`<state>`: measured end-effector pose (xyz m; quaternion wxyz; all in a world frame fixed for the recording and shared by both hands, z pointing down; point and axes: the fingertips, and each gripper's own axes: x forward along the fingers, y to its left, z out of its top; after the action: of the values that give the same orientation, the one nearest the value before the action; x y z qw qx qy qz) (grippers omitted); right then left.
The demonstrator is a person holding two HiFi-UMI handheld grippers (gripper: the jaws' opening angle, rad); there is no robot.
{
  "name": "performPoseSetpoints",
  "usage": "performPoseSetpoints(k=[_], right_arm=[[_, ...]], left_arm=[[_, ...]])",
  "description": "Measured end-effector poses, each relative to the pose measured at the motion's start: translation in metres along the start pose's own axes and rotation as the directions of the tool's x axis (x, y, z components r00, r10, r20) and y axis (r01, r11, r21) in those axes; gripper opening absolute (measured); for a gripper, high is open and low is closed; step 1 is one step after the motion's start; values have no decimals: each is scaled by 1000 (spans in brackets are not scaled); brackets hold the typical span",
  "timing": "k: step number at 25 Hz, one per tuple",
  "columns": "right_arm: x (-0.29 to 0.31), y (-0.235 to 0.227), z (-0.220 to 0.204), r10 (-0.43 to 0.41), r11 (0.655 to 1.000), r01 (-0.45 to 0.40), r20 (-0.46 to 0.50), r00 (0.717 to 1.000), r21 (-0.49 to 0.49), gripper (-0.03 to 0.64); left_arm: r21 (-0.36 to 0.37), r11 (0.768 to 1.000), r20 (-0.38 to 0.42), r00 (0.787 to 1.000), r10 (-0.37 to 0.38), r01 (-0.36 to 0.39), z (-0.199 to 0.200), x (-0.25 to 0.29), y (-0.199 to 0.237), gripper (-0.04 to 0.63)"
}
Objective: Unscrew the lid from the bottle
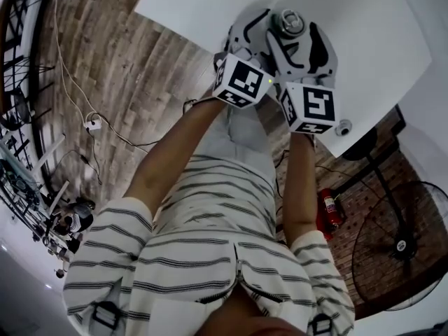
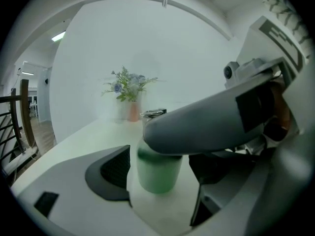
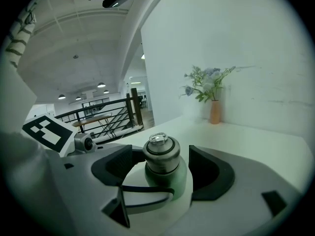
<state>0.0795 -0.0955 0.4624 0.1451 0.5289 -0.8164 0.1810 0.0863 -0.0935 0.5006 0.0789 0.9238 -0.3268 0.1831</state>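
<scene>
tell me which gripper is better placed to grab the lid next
The right gripper: its open jaws stand either side of the metal lid, at lid height. The left gripper has its open jaws lower, flanking the green bottle at its body, so it probably suits steadying.

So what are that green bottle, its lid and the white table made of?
Bottle: pale green body with a soft, even sheen; coated metal or plastic, the look leaves it open.
Lid: grey with dull brushed highlights and a ring on top; likely metal, perhaps stainless steel.
Table: smooth matte white top, no grain showing; probably laminate or painted board.
</scene>
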Motion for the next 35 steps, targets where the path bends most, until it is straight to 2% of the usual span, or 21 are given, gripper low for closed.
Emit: performPoseSetpoints(k=[10, 14, 24, 30, 35], right_arm=[[8, 0, 3, 33, 999, -32, 23, 999, -7, 321], [9, -4, 2, 26, 999, -25, 17, 1000, -40, 268], [10, -3, 0, 41, 998, -40, 16, 999, -55, 265], [11, -1, -1, 126, 986, -127, -14, 992, -105, 265], [9, -2, -4, 222, 960, -230, -63, 973, -158, 265]], left_arm=[[19, 999, 6, 999, -45, 45, 0, 8, -2, 348], [24, 999, 14, 999, -45, 44, 0, 12, -4, 328], [44, 997, 20, 998, -57, 56, -2, 11, -3, 321], [50, 997, 2, 998, -64, 64, -3, 12, -2, 321], [52, 995, -22, 996, -84, 85, -4, 15, -6, 321]])
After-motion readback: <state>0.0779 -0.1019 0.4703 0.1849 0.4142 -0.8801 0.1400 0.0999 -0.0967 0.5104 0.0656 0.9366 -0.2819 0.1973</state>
